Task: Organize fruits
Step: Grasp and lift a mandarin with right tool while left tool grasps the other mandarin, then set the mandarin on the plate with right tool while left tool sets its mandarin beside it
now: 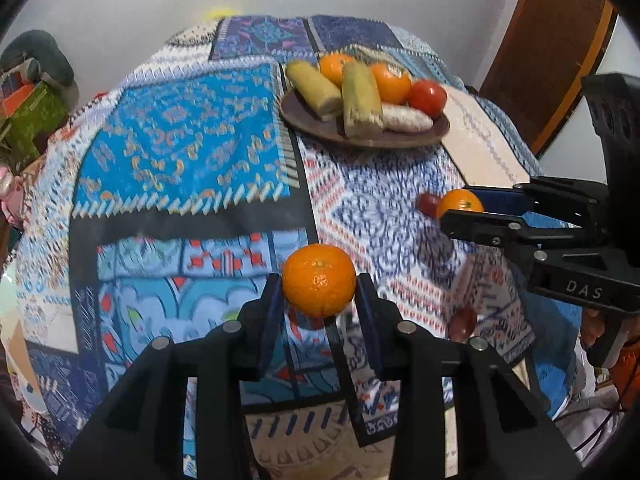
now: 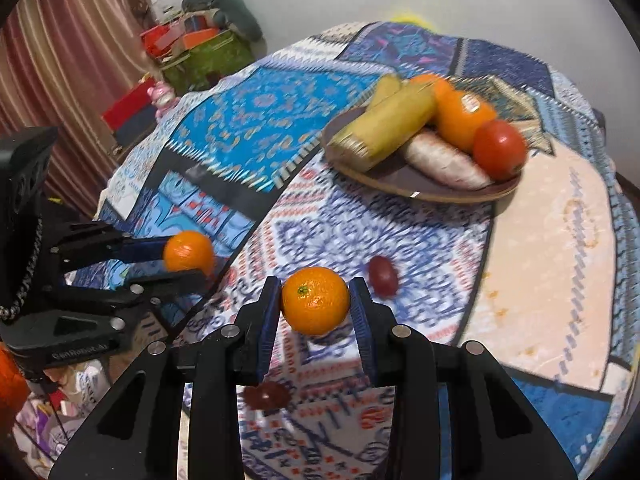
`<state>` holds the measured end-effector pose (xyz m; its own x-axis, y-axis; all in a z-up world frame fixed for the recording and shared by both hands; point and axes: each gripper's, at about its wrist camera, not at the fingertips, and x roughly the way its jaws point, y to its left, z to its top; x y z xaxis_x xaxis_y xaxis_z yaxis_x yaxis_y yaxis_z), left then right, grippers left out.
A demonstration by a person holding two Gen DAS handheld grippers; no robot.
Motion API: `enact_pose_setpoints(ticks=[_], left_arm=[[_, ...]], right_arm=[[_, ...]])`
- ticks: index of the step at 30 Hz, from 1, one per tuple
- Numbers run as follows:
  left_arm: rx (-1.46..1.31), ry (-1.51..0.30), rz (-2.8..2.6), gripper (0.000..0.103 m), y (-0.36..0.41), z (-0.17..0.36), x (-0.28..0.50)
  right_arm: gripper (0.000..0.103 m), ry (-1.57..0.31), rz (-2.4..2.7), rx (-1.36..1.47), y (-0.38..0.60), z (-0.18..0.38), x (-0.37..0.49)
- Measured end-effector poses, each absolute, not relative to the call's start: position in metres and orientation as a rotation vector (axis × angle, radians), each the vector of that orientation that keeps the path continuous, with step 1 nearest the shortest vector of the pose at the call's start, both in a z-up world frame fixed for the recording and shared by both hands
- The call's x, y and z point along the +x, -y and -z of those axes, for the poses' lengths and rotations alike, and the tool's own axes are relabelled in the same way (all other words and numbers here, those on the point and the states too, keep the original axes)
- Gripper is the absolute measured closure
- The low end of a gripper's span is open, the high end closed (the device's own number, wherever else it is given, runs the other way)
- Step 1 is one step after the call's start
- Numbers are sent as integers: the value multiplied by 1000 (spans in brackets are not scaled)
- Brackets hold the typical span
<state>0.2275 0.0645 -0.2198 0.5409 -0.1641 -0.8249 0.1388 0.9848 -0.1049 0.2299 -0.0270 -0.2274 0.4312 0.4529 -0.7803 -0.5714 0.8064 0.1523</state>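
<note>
Through the left wrist camera we see our left gripper (image 1: pixel 319 286) pinching a small orange (image 1: pixel 319 280) between its blue pads, the fruit lifted above the patterned blue tablecloth (image 1: pixel 180 152). Farther back on the cloth stands a brown plate (image 1: pixel 320 130) bearing two corn cobs, two more oranges, a red tomato (image 1: pixel 427 97) and a pale sweet potato. At the right edge our right gripper (image 1: pixel 460 204) comes in sideways, clamped on a second orange (image 1: pixel 460 202), with a dark red grape (image 1: pixel 427 203) just beside that fruit in the picture and another dark red fruit (image 1: pixel 463 322) lower down on the cloth. Through the right wrist camera we see the right gripper (image 2: pixel 315 302) squeezing its orange (image 2: pixel 315 300) between both pads, clear of the cloth. A grape (image 2: pixel 383 275) lies on the cloth just past the right finger, and a second dark red fruit (image 2: pixel 267 395) shows below the left finger. At the left, the left gripper (image 2: pixel 188 256) holds its orange (image 2: pixel 189 251). The plate (image 2: pixel 420 190) sits beyond, well apart from both held oranges.
</note>
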Motion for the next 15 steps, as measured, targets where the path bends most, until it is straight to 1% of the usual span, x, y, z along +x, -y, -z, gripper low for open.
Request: enact_pose_setpoints(ticks=[15], left_arm=[[-13,-860,148,66,-60,174,276]], right_arm=[[71,-793,-544,-103,55,187,265]])
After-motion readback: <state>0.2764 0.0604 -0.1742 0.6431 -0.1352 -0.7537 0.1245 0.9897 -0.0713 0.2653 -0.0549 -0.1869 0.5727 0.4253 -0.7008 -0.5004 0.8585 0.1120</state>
